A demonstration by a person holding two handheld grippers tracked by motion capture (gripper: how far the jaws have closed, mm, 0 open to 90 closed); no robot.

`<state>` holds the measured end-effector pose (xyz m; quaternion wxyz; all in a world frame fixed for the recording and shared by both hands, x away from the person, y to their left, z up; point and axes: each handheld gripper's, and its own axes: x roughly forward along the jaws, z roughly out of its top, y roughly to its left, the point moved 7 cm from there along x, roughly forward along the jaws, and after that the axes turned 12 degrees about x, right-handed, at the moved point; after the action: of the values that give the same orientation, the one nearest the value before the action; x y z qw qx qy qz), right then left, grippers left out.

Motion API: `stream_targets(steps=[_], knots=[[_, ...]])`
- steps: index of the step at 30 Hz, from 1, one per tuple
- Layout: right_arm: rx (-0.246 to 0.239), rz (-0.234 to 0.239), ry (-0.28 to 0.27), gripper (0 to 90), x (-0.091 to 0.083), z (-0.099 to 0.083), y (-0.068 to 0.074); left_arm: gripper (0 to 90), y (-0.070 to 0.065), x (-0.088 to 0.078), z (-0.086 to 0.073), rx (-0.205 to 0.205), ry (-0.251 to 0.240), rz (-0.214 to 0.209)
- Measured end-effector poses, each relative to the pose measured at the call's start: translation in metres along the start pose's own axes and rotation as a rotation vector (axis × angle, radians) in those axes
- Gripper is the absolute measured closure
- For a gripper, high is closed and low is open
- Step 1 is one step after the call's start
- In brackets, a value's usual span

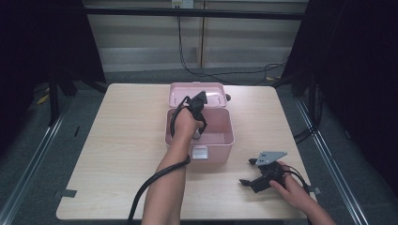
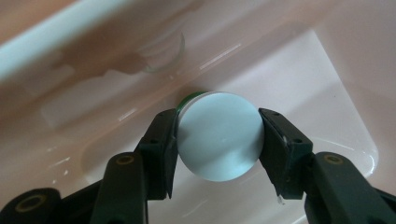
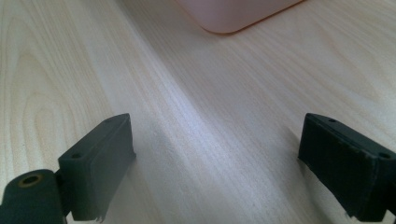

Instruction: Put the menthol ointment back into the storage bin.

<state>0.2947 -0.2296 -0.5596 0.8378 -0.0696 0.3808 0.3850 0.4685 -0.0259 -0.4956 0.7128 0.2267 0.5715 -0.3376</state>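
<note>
Left hand-held gripper (image 2: 218, 140) clamps round white-capped jar (image 2: 219, 135) low inside pink box (image 1: 225, 140) | right hand-held gripper (image 3: 215, 158) wide, idle on counter (image 1: 122, 140) | risk: smooth cap slipping, jar toppling.

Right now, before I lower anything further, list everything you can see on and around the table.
Storage box: one, pink, open, middle of the table, lid tipped back.
Round container: one, pale cap with a green edge, inside the box, clamped in the left tongs.
Latch: one, white, on the box's near wall.
Table: one, light wood grain.
Cables: black, on the floor beyond the table.
Left tongs: black, shut on the round container, reaching into the box.
Right tongs: black, jaws wide apart, nothing between them, low over the table right of the box.
Right hand: one, near right corner of the table.
</note>
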Motion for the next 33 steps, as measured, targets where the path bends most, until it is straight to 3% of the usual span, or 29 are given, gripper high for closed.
stream_targets(steps=[11,26,33], knots=[[0.001,0.000,0.000,9.6,0.0000,-0.0001,0.0001,49.5,0.0025,0.0055,-0.0025,0.012,-0.003,0.006],[0.000,0.000,0.000,9.6,0.0000,0.0000,0.0000,49.2,0.0076,0.0064,-0.0026,-0.045,-0.024,0.004],[0.000,0.000,0.000,9.6,0.0000,0.0000,0.0000,44.4,0.0088,0.0052,-0.0040,-0.069,-0.031,-0.003]])
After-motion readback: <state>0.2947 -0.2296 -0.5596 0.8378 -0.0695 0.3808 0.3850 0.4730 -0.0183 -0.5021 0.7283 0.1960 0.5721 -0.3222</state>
